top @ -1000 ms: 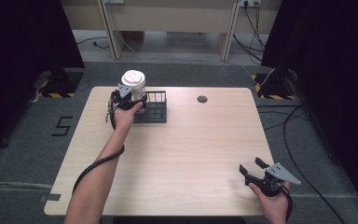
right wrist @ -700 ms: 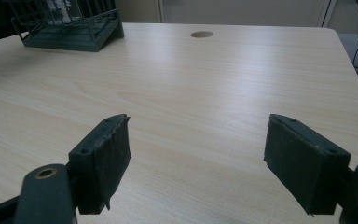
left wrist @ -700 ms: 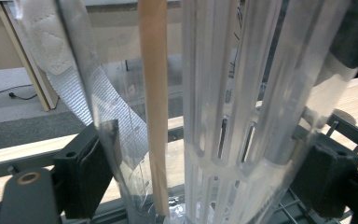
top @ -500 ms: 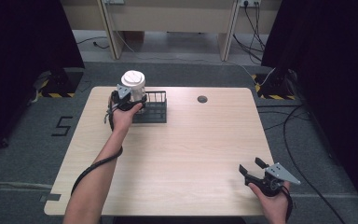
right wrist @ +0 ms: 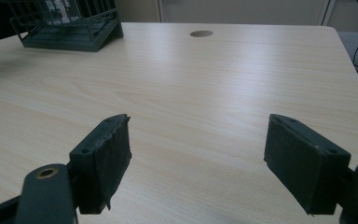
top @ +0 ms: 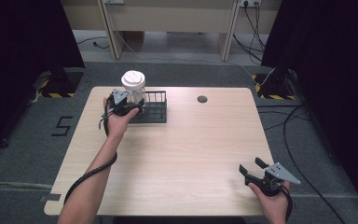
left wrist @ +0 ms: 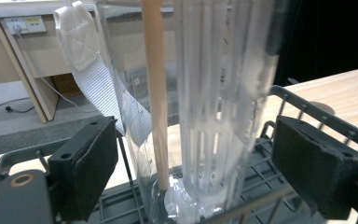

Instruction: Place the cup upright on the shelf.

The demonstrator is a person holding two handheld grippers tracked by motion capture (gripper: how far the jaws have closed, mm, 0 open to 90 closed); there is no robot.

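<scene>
A clear plastic bottle with a white lid stands upright in the left end of a black wire basket at the table's far left. My left gripper is open, with its jaws on either side of the bottle's lower part. Close up, the bottle is ribbed, with a tan straw inside and a white strap hanging from its top; the pads stand wide beside it, over the basket's rim. My right gripper is open and holds nothing near the front right edge.
A round cable hole lies at the table's far middle. From my right gripper bare wood stretches to the basket and the hole. Cables run over the floor on the right.
</scene>
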